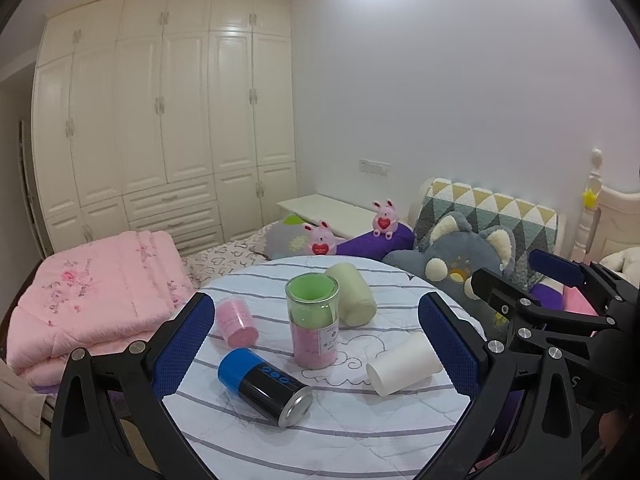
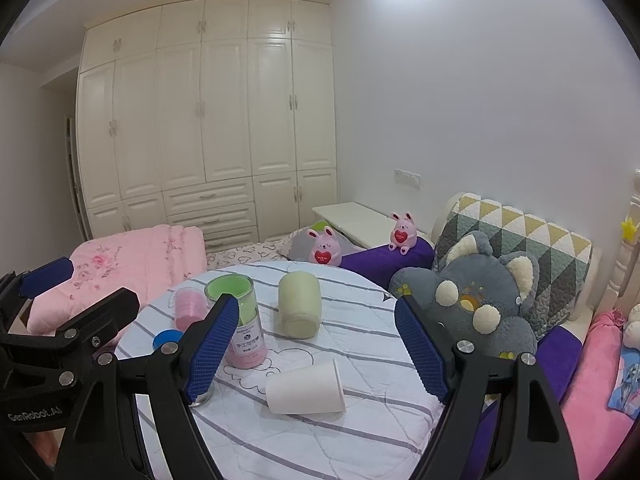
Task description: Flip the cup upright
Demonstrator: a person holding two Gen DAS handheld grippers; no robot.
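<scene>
Lying sideways beside tall clear jar (image 2: pixel 240 320), white paper cup (image 2: pixel 306 386) untouched; both grippers (image 1: pixel 320 344) (image 2: pixel 316 344) spread, empty; flip remains.

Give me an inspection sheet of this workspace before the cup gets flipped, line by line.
Surface: round table under a striped quilted cover.
Job's things: white paper cup on its side, at the table's right.
Clutter: clear jar with green and pink contents, upright at centre; blue-and-black can, pink cup and pale yellow cup all lying on their sides.
Grippers: left gripper open, above the table, holding nothing; right gripper open, holding nothing, paper cup in front of it.
Cables: nothing seen.
Surroundings: bed with folded pink quilt, grey plush toy, two pink bunny toys, cream wardrobe.
</scene>
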